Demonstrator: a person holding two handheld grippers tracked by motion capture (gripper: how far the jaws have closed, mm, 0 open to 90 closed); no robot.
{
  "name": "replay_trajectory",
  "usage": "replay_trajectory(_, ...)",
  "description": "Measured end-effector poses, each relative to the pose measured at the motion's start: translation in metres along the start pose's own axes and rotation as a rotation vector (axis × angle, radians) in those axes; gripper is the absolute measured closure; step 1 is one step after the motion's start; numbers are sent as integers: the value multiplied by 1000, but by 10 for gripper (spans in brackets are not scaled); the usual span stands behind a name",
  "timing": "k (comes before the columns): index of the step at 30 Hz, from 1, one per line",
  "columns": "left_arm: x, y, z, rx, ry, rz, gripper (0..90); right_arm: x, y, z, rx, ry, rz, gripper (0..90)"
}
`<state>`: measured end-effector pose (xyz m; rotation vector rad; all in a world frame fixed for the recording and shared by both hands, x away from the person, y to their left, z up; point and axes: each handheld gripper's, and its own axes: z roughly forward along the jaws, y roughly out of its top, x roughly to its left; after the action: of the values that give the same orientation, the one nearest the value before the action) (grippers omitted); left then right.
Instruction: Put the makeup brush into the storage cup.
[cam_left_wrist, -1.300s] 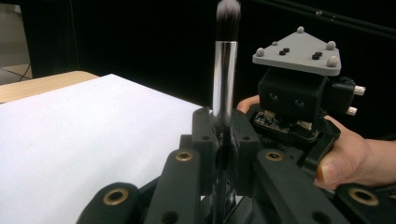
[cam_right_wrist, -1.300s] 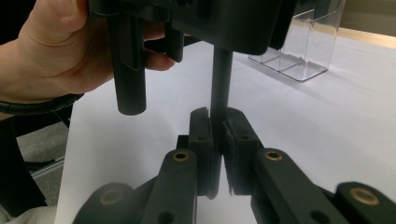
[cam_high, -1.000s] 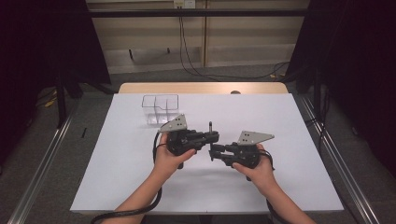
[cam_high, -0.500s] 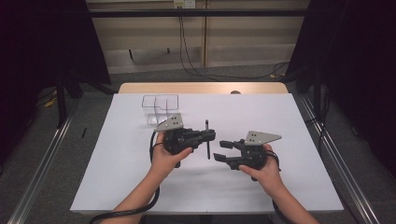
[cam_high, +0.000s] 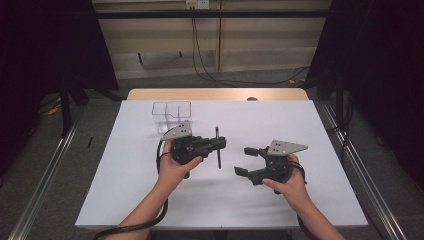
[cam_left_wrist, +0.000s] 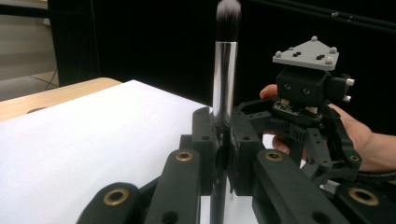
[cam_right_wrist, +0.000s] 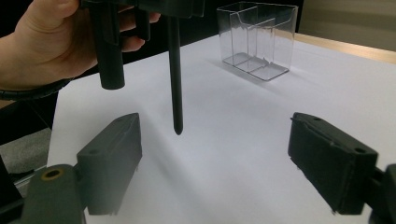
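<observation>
No text, label, brand, number or sign can be read on anything in these views.

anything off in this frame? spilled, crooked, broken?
Nothing stands out. The left gripper is shut on the makeup brush, held upright, bristles up. The right gripper is open, its fingers just opened, nothing between them. The clear organizer stands upright on the white table.

brush tip (cam_left_wrist: 228, 6) — blurred | handle end — cut off below
</observation>
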<state>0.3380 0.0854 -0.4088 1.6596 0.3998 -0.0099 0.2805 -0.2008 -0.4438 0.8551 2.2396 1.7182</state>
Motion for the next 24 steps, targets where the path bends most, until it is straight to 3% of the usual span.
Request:
replay_trajectory(13,2,1,-4,2,18,13,835,-8,-6,-13,-12,-1,5,35)
replay_trajectory(18,2,1,-6,2,22,12,836,-11,-8,-18,-24,-20,17,32)
replay_trajectory(24,3,1,-7,0,27,14,835,-12,-9,-22,0,-46,-6,32)
